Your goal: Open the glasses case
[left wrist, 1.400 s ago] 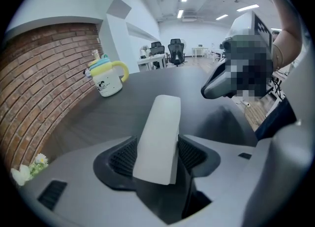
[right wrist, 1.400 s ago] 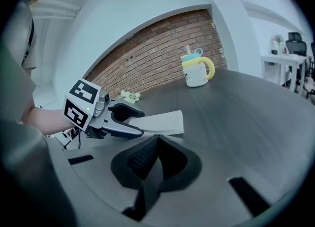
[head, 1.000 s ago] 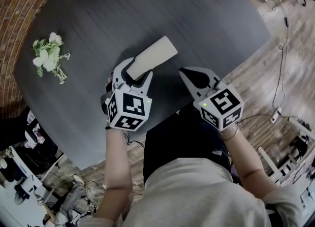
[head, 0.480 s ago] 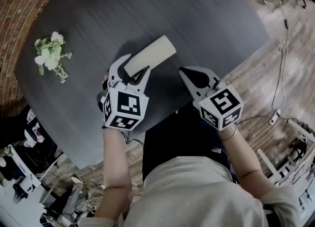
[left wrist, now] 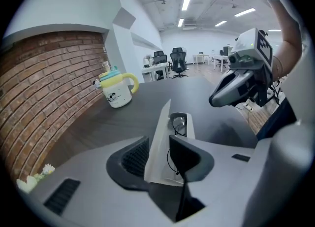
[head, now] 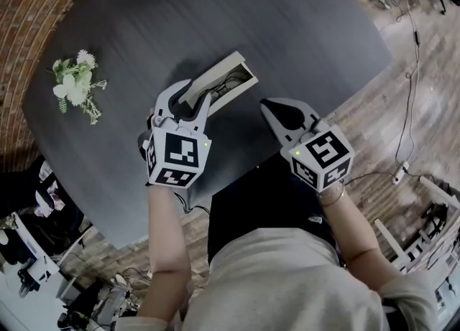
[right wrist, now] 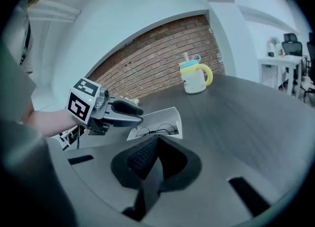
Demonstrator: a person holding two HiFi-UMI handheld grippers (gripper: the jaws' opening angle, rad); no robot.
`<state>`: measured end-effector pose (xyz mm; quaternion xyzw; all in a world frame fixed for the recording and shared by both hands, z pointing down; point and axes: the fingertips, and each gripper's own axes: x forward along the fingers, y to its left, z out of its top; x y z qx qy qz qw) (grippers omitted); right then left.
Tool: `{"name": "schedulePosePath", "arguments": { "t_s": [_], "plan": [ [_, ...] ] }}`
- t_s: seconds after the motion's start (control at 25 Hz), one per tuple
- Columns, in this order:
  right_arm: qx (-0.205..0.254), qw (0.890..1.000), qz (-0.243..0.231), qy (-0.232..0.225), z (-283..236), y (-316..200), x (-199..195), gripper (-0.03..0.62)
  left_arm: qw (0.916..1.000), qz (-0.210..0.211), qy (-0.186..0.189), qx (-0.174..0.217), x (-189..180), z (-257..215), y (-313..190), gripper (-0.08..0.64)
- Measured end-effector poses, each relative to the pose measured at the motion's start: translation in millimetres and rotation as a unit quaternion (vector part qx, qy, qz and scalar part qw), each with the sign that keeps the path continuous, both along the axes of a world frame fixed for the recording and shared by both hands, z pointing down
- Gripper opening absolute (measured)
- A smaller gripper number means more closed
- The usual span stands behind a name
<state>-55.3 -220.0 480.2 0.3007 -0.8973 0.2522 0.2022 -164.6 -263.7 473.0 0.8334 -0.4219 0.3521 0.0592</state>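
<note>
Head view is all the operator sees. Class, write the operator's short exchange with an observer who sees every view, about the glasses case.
Operator: Is the left gripper actually gripping something?
Observer: Yes. Its jaws have just been closing, and its own view shows the pads pinching the raised lid of the glasses case.
Operator: I see only dark lines inside. What are they?
Observer: A pair of thin-framed glasses, lying flat in the lower half.
</note>
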Motion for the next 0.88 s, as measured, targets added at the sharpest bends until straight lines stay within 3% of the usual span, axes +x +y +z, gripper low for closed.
{"name": "schedulePosePath", "arguments": {
  "t_s": [0.24,0.48,0.88],
  "plan": [
    [-0.006,1.0,0.008,-0.001,1,-5,1,0.005,0.9998,-0.014,-0.014,0.004,-10,3,-15,0.077],
    [-0.009,1.0,0.011,-0.005,2,-13,-2,0.005,0.9992,-0.03,-0.024,0.001,-21,5,-30,0.071],
    [-0.017,1.0,0.012,-0.012,5,-16,-6,0.005,0.9968,-0.079,-0.009,-0.005,-29,13,-38,0.071]
  ]
}}
